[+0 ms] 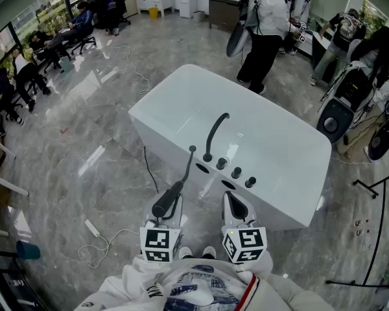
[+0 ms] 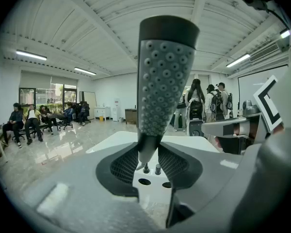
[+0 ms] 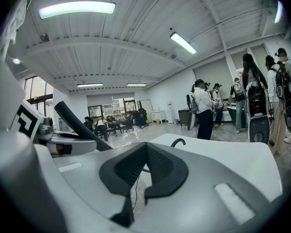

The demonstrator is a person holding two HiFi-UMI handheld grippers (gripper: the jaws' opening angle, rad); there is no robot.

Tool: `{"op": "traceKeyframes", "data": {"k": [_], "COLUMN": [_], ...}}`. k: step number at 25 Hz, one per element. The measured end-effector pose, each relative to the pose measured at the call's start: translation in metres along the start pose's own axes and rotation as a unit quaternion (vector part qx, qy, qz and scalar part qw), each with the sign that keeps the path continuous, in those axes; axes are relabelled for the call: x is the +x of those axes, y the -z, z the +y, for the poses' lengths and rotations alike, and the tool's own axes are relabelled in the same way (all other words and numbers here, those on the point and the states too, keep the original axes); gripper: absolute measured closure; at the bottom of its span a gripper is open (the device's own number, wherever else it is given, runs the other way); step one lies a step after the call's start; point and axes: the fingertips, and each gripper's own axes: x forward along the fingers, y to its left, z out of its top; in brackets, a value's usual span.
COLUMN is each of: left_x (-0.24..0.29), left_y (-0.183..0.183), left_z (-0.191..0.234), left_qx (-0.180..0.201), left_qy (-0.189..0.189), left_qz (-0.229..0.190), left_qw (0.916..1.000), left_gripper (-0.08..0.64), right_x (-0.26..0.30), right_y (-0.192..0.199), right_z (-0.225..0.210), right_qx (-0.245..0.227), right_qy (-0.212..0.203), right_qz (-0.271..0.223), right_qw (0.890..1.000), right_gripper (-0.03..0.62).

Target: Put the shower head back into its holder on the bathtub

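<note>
The shower head (image 1: 168, 201) is dark, with a dotted spray face (image 2: 164, 76). My left gripper (image 1: 172, 195) is shut on its narrow neck, just short of the white bathtub's (image 1: 181, 96) near rim. In the left gripper view the head rises wide above the left gripper (image 2: 148, 161), and its slim end points at the rim. Two dark oval openings (image 1: 202, 168) lie in that rim by the black curved faucet (image 1: 214, 135) and the knobs (image 1: 236, 172). My right gripper (image 1: 235, 203) hangs beside the left one, shut with nothing between its pads (image 3: 157, 169).
People stand beyond the tub's far side (image 1: 262, 31) and others sit at the far left (image 1: 26, 76). Speakers and stands (image 1: 337, 118) crowd the right. A cable and power strip (image 1: 92, 227) lie on the marble floor left of my feet.
</note>
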Motion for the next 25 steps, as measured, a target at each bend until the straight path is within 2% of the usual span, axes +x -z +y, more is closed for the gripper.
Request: {"op": "traceKeyframes", "data": {"k": [10,25], "left_x": [0.014,0.017], "left_y": [0.000,-0.012], "left_z": [-0.013,-0.021], "left_qx": [0.007,0.005], "left_qy": [0.000,-0.042], "left_qz": [0.006,-0.006], "left_qw": [1.0000,0.9991], "left_gripper": [0.425,0.425], "right_x": [0.002,-0.002], "right_y": [0.006,0.006], "right_z": [-0.020,-0.045], "right_qx": [0.010,0.020], "right_qy": [0.000,-0.028], "right_qz": [0.004,-0.003], "right_qw": [1.000,0.999], "right_gripper": [0.588,0.588]}}
